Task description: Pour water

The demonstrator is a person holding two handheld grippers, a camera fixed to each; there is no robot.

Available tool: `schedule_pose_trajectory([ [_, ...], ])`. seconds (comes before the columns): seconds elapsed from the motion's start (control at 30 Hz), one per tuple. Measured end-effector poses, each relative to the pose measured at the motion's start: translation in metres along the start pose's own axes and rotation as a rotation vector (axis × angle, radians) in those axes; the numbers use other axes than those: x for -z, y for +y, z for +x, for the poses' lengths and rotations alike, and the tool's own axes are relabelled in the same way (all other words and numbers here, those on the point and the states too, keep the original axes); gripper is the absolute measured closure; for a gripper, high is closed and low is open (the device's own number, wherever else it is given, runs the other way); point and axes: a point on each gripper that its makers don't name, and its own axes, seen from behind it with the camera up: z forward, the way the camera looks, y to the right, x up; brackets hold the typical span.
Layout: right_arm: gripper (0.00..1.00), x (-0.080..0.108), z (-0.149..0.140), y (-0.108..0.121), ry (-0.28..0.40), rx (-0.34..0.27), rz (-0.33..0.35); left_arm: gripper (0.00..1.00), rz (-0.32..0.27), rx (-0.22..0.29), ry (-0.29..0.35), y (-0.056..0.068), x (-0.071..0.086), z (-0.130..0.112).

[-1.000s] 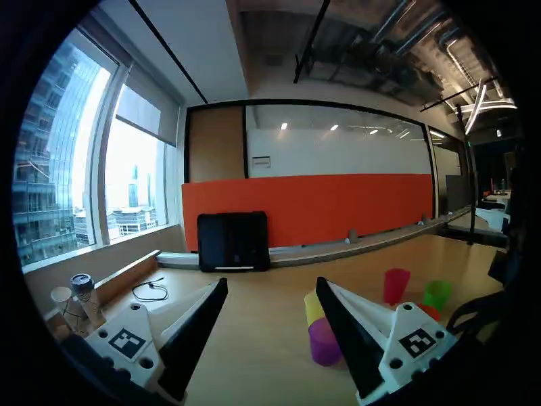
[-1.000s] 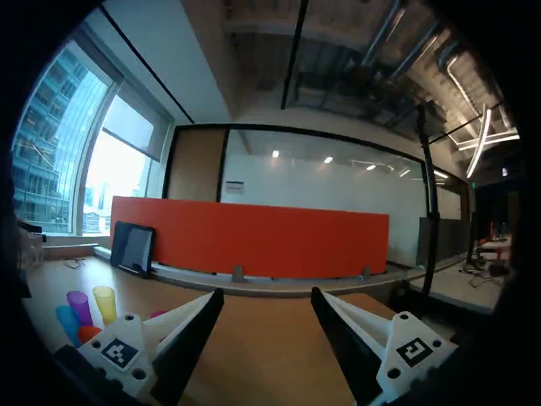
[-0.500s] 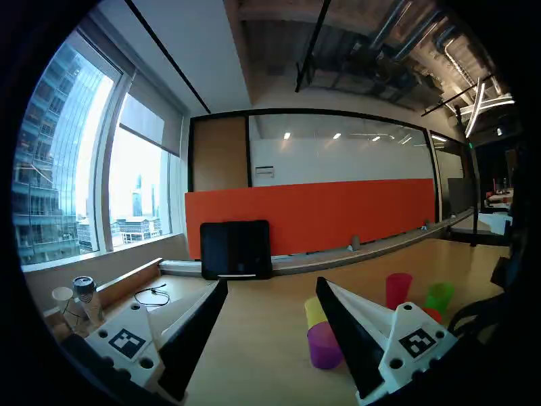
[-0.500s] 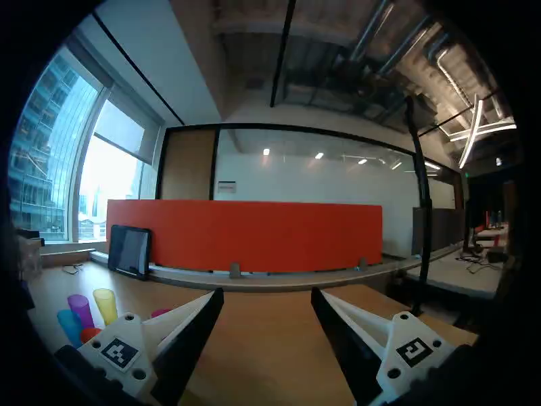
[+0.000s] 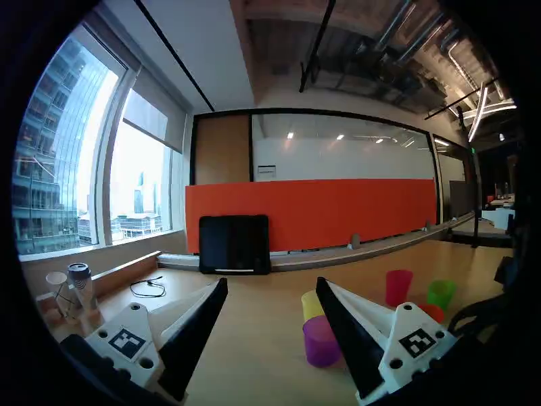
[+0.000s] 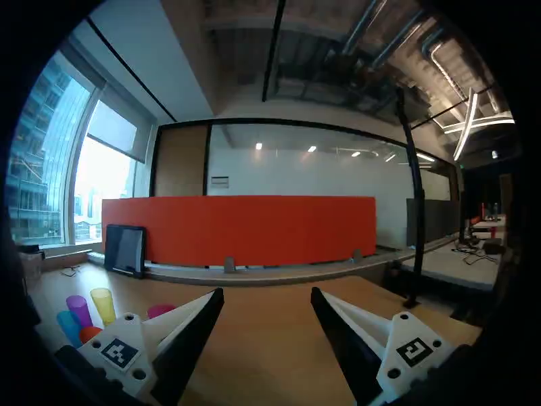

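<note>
In the left gripper view my left gripper (image 5: 270,287) is open above a wooden table (image 5: 264,338), nothing between its fingers. Just right of the gap stand a purple cup (image 5: 320,342) and a yellow cup (image 5: 312,304), partly hidden by the right finger. Farther right are a pink cup (image 5: 398,287), a green cup (image 5: 440,294) and a bit of an orange cup (image 5: 433,312). In the right gripper view my right gripper (image 6: 267,298) is open over bare table (image 6: 270,345). The cups sit at lower left: yellow cup (image 6: 103,304), purple cup (image 6: 79,310), blue cup (image 6: 68,326), orange cup (image 6: 88,333), pink cup (image 6: 160,310).
A black tablet (image 5: 234,244) leans against an orange divider (image 5: 318,211) at the table's back edge. A cable (image 5: 149,289) lies at left. A can (image 5: 81,284) and a paper cup (image 5: 55,287) stand on the window ledge. A black pole (image 6: 414,223) rises at the table's right end.
Both views have tilted slightly, so the divider and cups sit a little differently in frame. Both grippers stay open.
</note>
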Motion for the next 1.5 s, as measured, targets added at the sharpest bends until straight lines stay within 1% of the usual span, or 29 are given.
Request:
schedule_pose_trajectory([
  [0.13, 0.0, 0.003, 0.002, -0.002, 0.001, -0.001, 0.003, 0.03, -0.004, 0.015, 0.016, 0.003, 0.0, -0.001],
  [0.3, 0.0, 0.009, 0.006, -0.001, 0.017, 0.0, -0.006, 0.03, -0.006, 0.02, 0.02, 0.005, 0.0, -0.008],
  [0.5, 0.0, 0.013, 0.004, 0.0, 0.01, -0.018, -0.008, 0.03, -0.007, 0.018, 0.016, 0.003, 0.003, -0.019],
  [0.6, 0.0, 0.014, 0.009, -0.001, 0.018, -0.03, -0.006, 0.03, -0.005, 0.02, 0.013, 0.001, 0.004, -0.022],
  [0.8, 0.0, 0.016, 0.015, -0.009, 0.028, -0.041, 0.008, 0.03, -0.004, 0.022, 0.01, -0.002, 0.006, -0.03],
  [1.0, 0.0, 0.016, 0.013, -0.018, 0.023, -0.021, 0.02, 0.03, 0.004, 0.024, 0.001, -0.007, 0.008, -0.038],
  [1.1, 0.0, 0.015, 0.014, -0.023, 0.02, -0.014, 0.028, 0.03, 0.004, 0.035, -0.001, -0.008, 0.008, -0.04],
  [1.2, 0.0, 0.014, 0.016, -0.027, 0.022, -0.013, 0.034, 0.03, 0.003, 0.043, -0.006, -0.01, 0.008, -0.044],
  [1.3, 0.0, 0.013, 0.016, -0.03, 0.019, -0.011, 0.04, 0.03, 0.004, 0.041, -0.014, -0.012, 0.008, -0.048],
  [1.5, 0.0, 0.012, 0.017, -0.034, 0.016, -0.002, 0.044, 0.03, 0.001, 0.033, -0.034, -0.01, 0.006, -0.053],
])
